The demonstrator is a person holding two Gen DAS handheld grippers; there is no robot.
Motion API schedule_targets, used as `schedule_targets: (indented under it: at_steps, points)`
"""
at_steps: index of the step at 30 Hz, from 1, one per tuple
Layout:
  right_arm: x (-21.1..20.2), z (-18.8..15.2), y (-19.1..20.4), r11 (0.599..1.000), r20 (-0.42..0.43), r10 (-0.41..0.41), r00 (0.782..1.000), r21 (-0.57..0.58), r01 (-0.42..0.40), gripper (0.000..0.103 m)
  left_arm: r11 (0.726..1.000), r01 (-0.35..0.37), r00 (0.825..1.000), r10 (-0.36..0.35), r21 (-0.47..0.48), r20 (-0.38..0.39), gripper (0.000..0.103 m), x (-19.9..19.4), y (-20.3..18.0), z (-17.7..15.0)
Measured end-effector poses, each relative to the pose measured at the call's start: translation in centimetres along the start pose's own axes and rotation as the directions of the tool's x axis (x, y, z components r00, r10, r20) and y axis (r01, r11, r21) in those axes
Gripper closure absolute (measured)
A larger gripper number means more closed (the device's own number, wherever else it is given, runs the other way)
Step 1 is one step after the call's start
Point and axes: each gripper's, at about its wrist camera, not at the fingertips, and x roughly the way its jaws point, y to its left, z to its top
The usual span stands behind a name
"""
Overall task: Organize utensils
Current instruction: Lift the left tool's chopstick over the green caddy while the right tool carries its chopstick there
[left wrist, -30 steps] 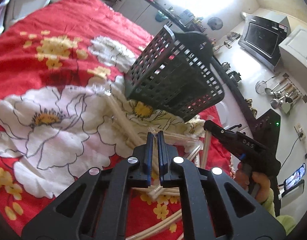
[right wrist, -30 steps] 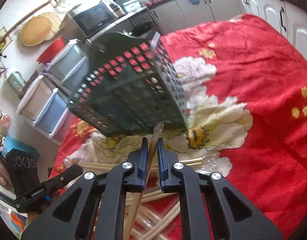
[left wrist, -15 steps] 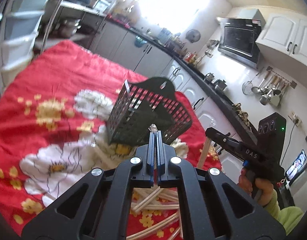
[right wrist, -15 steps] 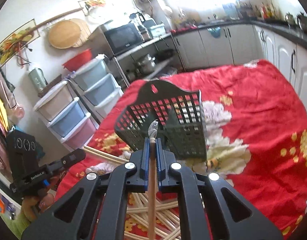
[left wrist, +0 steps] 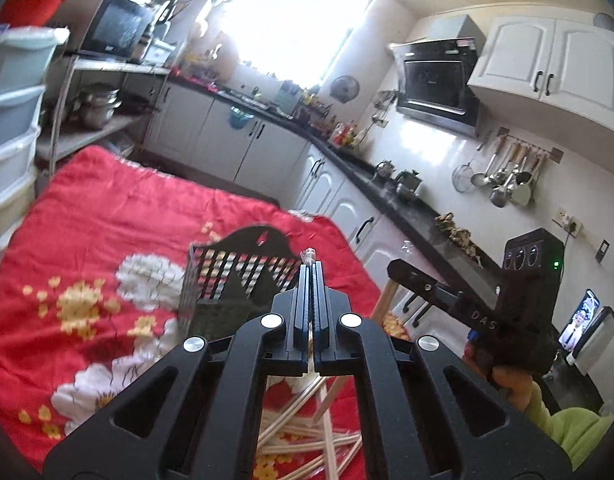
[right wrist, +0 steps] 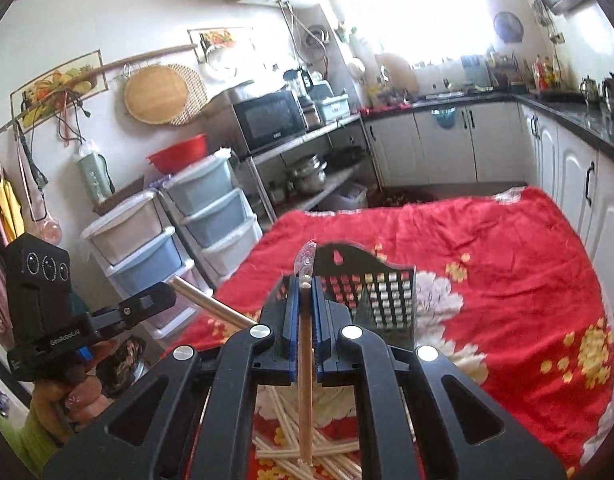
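**A:** How far along is the sorting looking?

**B:** Early, I'd judge. Most of the pale wooden chopsticks in clear plastic sleeves (right wrist: 307, 454) are lying in a loose criss-cross heap on the red floral cloth (right wrist: 507, 248), right under both tools. The black perforated plastic utensil basket (right wrist: 381, 294) is standing upright on the cloth just beyond the heap, and I am not seeing any stick rising out of it, though its inside is mostly hidden.

**A:** And the two tools?

**B:** The right gripper (right wrist: 305, 284) is pinching one sleeved chopstick (right wrist: 305, 360), jaws closed on it, the stick running up between the pads with its wrapper tip poking out above. The left gripper (left wrist: 311, 270) is clamping another chopstick (left wrist: 309, 257); its jaws are meeting almost completely, with only a bit of wrapper showing at the tip and a pale shaft hanging below.

**A:** So what is remaining?

**B:** Both held sticks are hanging above the heap, near the basket but not over its mouth. Dropping them in is still to come, then the whole pile is waiting.
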Motion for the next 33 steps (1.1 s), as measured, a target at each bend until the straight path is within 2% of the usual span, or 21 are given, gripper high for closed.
schedule_targets:
  at_steps: [7, 11, 15, 22, 27, 33]
  points:
    - [-1.6, 2.8, -0.2, 1.0, 0.091, -0.011, 0.996, 0.006, 0.01, 0.097, 0.999, 0.019, 0.998, -0.021, 0.039, 0.066, 0.103, -0.9, -1.6, 2.9]
    - [-2.5, 4.6, -0.5, 1.0, 0.146, -0.021, 0.989, 0.008, 0.02, 0.097, 0.998, 0.004, 0.995, -0.009, 0.056, 0.095, 0.103, -1.2, -2.2, 4.4]
    - [-3.2, 6.7, -0.4, 0.999, 0.216, -0.038, 0.976, -0.002, 0.04, 0.097, 0.998, -0.019, 0.993, 0.011, 0.064, 0.117, 0.103, -1.2, -2.2, 5.7]
    - [-3.2, 9.4, -0.8, 0.994, 0.338, -0.088, 0.937, -0.035, 0.106, 0.097, 0.997, -0.059, 0.99, 0.051, 0.058, 0.131, 0.103, -1.0, -1.3, 6.8]
    - [-1.3, 9.5, -2.2, 0.993, 0.356, -0.102, 0.929, -0.016, 0.115, 0.097, 0.997, -0.067, 0.992, 0.063, 0.035, 0.11, 0.103, -0.3, -0.2, 6.4]
    - [1.0, 7.6, -3.1, 0.988, 0.349, -0.138, 0.927, -0.022, 0.156, 0.097, 0.997, -0.071, 0.994, 0.07, 0.016, 0.082, 0.103, 1.2, 0.8, 5.1]
